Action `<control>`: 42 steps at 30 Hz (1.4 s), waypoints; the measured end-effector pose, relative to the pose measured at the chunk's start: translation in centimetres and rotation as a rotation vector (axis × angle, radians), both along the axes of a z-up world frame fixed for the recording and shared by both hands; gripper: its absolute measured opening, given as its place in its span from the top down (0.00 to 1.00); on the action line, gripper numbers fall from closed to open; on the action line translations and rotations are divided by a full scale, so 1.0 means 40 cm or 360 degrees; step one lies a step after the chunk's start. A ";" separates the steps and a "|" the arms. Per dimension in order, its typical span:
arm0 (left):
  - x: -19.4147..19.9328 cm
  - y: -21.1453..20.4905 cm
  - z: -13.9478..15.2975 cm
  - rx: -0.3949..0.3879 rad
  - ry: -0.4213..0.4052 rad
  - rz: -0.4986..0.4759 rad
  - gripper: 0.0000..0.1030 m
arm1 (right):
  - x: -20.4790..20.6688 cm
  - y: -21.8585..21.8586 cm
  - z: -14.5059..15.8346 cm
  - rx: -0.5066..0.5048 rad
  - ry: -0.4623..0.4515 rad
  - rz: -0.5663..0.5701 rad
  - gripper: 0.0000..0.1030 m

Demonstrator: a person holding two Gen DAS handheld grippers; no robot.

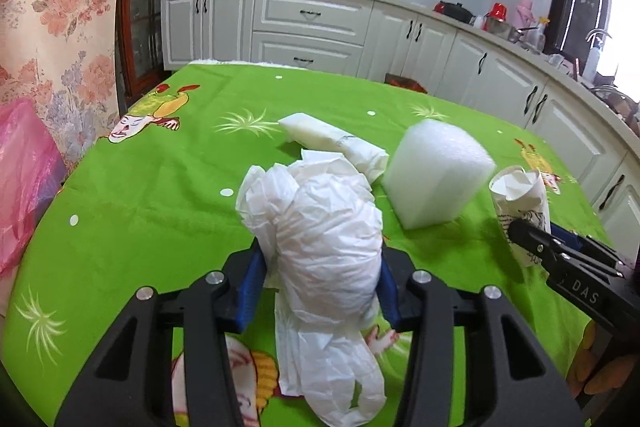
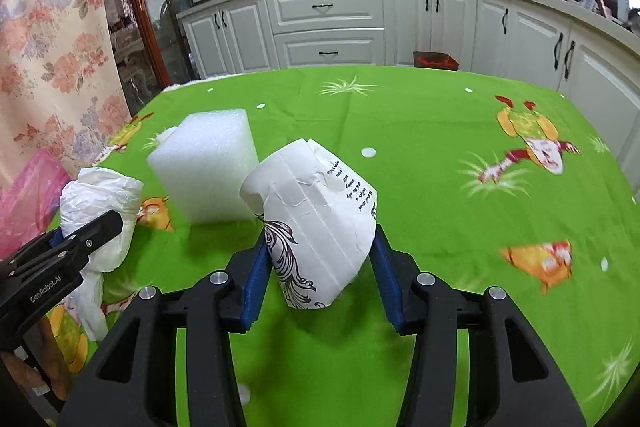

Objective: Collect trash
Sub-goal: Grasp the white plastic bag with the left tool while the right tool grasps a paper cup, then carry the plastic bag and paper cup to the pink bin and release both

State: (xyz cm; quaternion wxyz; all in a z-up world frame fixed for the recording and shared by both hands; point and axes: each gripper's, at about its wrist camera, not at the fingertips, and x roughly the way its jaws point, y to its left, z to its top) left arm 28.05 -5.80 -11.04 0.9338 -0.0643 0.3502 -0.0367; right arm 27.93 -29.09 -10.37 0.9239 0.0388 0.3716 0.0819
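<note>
Green cartoon-print tablecloth [image 1: 140,195], with trash in both grippers.

At lower centre of its own view, the left gripper [image 1: 320,291] pinches a crumpled white plastic bag [image 1: 324,235]; likewise the right gripper [image 2: 318,263] has closed on a printed paper cup [image 2: 316,223]. A white foam block [image 2: 208,167] stands mid-left in the right view, between bag and cup.
</note>
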 end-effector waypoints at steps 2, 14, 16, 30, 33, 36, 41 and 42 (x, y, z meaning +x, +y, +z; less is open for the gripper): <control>-0.024 0.001 0.005 -0.0003 -0.0025 -0.0010 0.55 | -0.023 -0.011 0.002 0.0041 -0.0015 -0.0013 0.55; -0.178 0.007 0.038 0.0036 -0.0185 -0.0052 0.55 | -0.141 -0.015 0.022 0.0121 -0.0103 0.0002 0.55; -0.196 0.015 0.040 0.0032 -0.0200 -0.0051 0.55 | -0.154 -0.007 0.023 0.0121 -0.0110 0.0015 0.55; -0.320 0.096 0.066 0.0028 -0.0352 0.0016 0.55 | -0.225 0.103 0.044 0.0089 -0.0186 0.0180 0.55; -0.346 0.122 0.072 0.0033 -0.0381 0.0046 0.55 | -0.233 0.132 0.046 0.0088 -0.0190 0.0223 0.55; -0.370 0.141 0.077 0.0068 -0.0415 0.0072 0.55 | -0.244 0.161 0.050 0.0093 -0.0199 0.0265 0.55; -0.400 0.166 0.081 0.0114 -0.0451 0.0099 0.55 | -0.262 0.217 0.064 0.0096 -0.0218 0.0354 0.55; -0.406 0.171 0.084 0.0122 -0.0461 0.0104 0.55 | -0.268 0.233 0.068 0.0093 -0.0226 0.0378 0.55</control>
